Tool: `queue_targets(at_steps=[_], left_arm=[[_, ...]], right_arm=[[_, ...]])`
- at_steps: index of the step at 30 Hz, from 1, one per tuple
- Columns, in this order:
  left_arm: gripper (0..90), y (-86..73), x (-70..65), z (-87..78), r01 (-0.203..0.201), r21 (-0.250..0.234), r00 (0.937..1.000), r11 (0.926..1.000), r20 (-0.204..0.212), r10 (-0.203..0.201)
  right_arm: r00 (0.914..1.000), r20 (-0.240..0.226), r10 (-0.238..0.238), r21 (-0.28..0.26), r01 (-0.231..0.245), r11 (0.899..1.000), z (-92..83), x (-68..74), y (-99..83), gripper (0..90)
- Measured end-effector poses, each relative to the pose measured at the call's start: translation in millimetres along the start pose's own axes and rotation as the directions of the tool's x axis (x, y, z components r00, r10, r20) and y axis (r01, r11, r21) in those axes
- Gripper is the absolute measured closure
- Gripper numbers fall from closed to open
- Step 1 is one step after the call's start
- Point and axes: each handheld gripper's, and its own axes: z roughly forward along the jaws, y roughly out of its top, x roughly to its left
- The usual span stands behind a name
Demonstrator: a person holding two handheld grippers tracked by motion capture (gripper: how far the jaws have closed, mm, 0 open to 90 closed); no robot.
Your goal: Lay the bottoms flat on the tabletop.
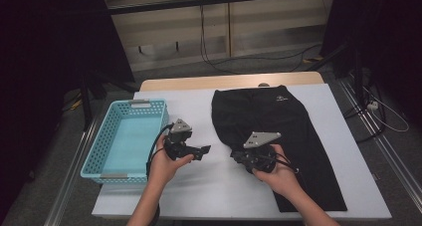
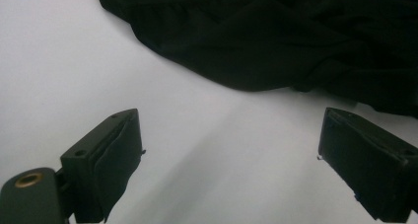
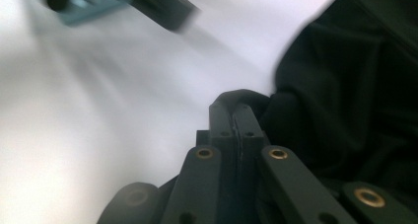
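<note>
Your right claw [image 1: 238, 156] is clamped on the left edge of the black garment [image 1: 278, 131], which lies spread flat on the right half of the white-covered table [image 1: 209, 186]. In the right gripper view the jaws stand pressed together with a fold of the dark cloth [image 3: 246, 98] pinched at their tips, so the hold looks real, though only a thin lip of fabric is caught. Your left claw [image 1: 203, 150] hovers above the bare table between the garment and the light-blue basket [image 1: 94, 159]; its jaws stand wide apart with nothing between them, and the left gripper view shows the near edge of the cloth [image 2: 236, 83] just ahead of them.

You seem to be at the start of a fold or a gather: one edge is taken, the other hand not yet engaged. The next move likely calls for your left claw to go forward to that same edge, farther along it, and close on it before you lift. Raise both together and level, or the cloth will sag and drag. With so small a pinch on the right, a quick pull could slip the fabric free.
</note>
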Motion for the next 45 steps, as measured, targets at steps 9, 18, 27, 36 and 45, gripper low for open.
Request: queue_targets(at_steps=[9, 18, 27, 36, 45], left_arm=[[9.3, 1.5, 0.1, 0.5, -0.001, -0.002, 1.0, 1.0, 0.007, 0.001], [9.3, 1.9, -0.7, 0.5, -0.006, -0.005, 1.0, 1.0, 0.006, 0.006], [9.3, 1.6, -0.9, 2.4, -0.011, 0.006, 0.9999, 0.9999, 0.004, 0.011], [9.3, 0.9, -1.3, 1.3, -0.01, 0.003, 0.9999, 0.9999, 0.005, 0.01], [9.3, 1.3, -2.9, 2.8, -0.003, 0.001, 0.9999, 1.0, 0.014, 0.003]], right_arm=[[0.9968, -0.074, 0.03, -0.083, -0.036, 0.996, -17.5, -1.8, 5.6, 89.4], [0.999, 0.043, 0.013, 0.048, -0.015, 0.999, -8.6, -24.7, -16.2, 84.5], [0.999, 0.033, -0.03, 0.038, 0.029, 0.999, -2.1, -9.2, -8.1, 41.0], [0.9965, 0.077, -0.032, 0.131, 0.022, 0.991, 33.8, -0.7, -18.2, 77.5], [0.993, -0.09, -0.077, 0.107, 0.087, 0.99, 34.8, 32.4, -10.2, 86.0]])
